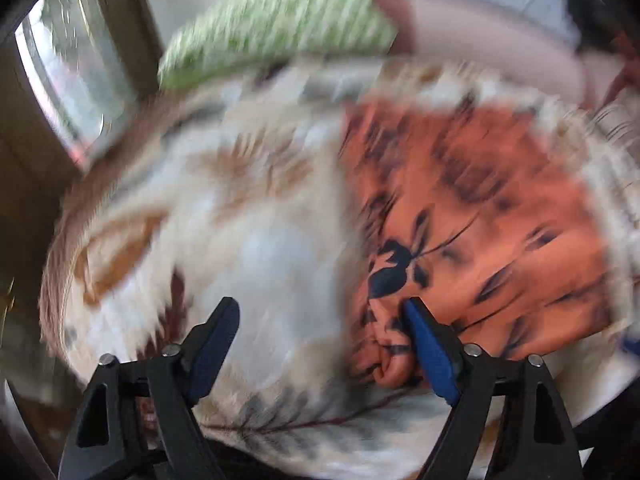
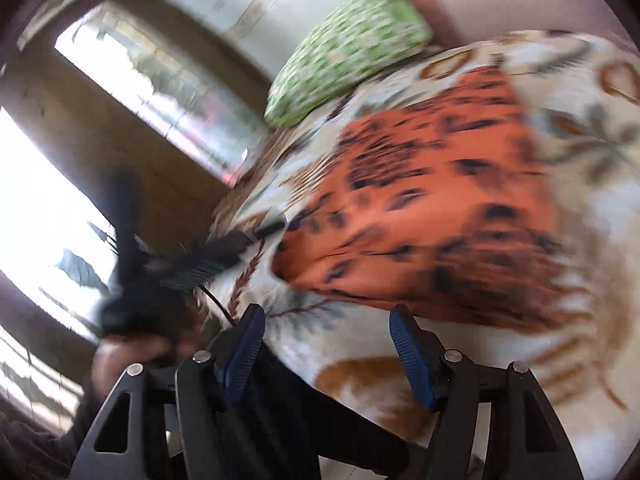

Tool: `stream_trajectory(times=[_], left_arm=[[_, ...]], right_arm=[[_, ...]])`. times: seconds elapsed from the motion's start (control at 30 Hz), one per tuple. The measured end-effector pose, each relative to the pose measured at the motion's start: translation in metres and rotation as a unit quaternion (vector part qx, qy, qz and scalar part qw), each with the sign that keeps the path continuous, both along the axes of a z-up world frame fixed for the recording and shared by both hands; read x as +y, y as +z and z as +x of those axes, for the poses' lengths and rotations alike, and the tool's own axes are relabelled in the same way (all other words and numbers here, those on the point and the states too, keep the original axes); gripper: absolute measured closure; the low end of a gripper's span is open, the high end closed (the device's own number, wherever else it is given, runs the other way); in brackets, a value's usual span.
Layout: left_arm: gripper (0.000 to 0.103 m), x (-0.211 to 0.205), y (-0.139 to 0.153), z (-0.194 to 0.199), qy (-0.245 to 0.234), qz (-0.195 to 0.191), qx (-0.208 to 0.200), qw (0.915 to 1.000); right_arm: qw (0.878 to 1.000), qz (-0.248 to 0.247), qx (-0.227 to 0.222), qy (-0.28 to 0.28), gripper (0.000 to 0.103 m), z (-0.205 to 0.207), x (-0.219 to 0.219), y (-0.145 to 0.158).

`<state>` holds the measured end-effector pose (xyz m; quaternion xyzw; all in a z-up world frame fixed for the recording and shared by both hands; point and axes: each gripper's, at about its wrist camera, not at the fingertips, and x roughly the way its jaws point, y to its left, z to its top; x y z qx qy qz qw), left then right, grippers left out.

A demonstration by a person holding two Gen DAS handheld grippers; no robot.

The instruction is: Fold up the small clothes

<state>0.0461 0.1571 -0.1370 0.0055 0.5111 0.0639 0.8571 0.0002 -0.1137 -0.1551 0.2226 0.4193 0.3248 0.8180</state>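
Left wrist view: left gripper [image 1: 320, 312] stands wide, empty, one pad touching the bunched edge of the orange cloth [image 1: 480, 216] at centre right on the blanket [image 1: 256, 216]. Right wrist view: right gripper [image 2: 328, 320] parted, nothing between its pads; cloth [image 2: 432, 200] mid-frame.

1 orange floral garment [image 1: 480, 208], 1 leaf-print blanket [image 1: 260, 248]. 1 green checked pillow [image 1: 276, 28], 1 pink cushion [image 2: 512, 0]. 2 windows [image 2: 160, 92].
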Motion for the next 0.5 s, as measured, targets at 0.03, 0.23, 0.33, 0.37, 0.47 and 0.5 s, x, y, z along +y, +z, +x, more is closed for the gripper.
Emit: stream_trajectory(times=[0.03,0.23,0.33,0.37,0.47,0.5], left_arm=[[0.02,0.008,0.0,-0.003,0.013,-0.028,-0.002,0.9995],[0.02,-0.022,0.066,-0.007,-0.023,0.008,-0.089,0.9958],[0.02,-0.049,0.088,0.013,-0.074,-0.015,-0.118,0.9901],[0.02,-0.056,0.088,0.019,-0.083,-0.009,-0.12,0.9892],[0.02,-0.067,0.067,0.049,-0.087,0.008,-0.091,0.992],[0.02,-0.065,0.056,0.055,-0.081,0.012,-0.073,0.9939]], right_arm=[[1.0,0.01,0.008,-0.018,0.034,0.0,-0.016,-0.001],[0.991,0.072,0.064,-0.098,0.029,0.029,-0.086,-0.016],[0.986,0.104,0.105,-0.084,0.029,0.059,-0.088,-0.028],[0.983,0.114,0.115,-0.082,0.027,0.069,-0.087,-0.031],[0.973,0.146,0.163,-0.077,0.027,0.093,-0.082,-0.044],[0.97,0.152,0.173,-0.074,0.027,0.097,-0.079,-0.048]])
